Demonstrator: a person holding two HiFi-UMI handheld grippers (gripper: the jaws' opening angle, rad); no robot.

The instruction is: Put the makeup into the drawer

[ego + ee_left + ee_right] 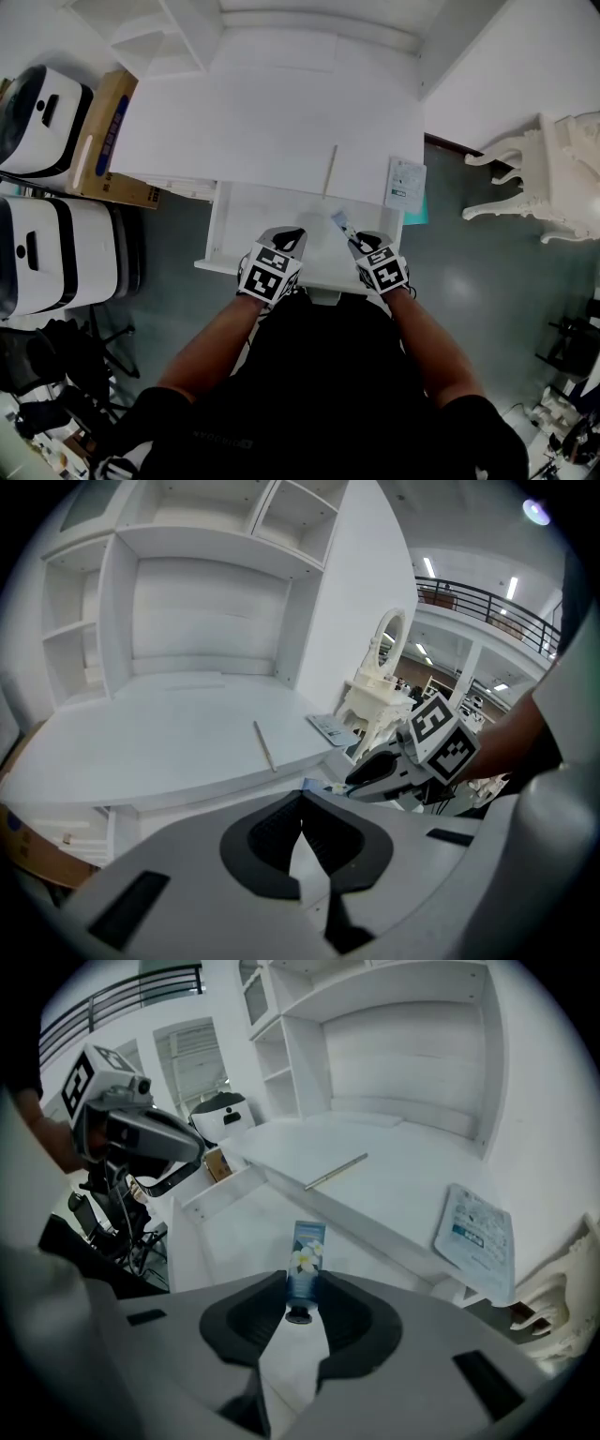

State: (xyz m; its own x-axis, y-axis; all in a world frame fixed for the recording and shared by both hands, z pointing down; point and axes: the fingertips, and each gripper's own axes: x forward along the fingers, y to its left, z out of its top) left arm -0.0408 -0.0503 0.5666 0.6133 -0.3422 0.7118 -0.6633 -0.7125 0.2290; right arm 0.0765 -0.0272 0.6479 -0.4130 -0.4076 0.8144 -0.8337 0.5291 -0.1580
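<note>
Our right gripper (302, 1288) pinches the flower-printed cream tube (307, 1246), probably hand cream, above the open drawer (230, 1232) for dropping in; our left gripper (302, 799), pressed together, carries nothing.

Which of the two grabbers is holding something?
The right gripper: its jaws pinch a small blue tube with a white flower on it. The left gripper has its jaws shut together with nothing between them.

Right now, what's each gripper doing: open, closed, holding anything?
Left gripper: closed, nothing between the jaws.
Right gripper: closed on a small flower-print tube.
</note>
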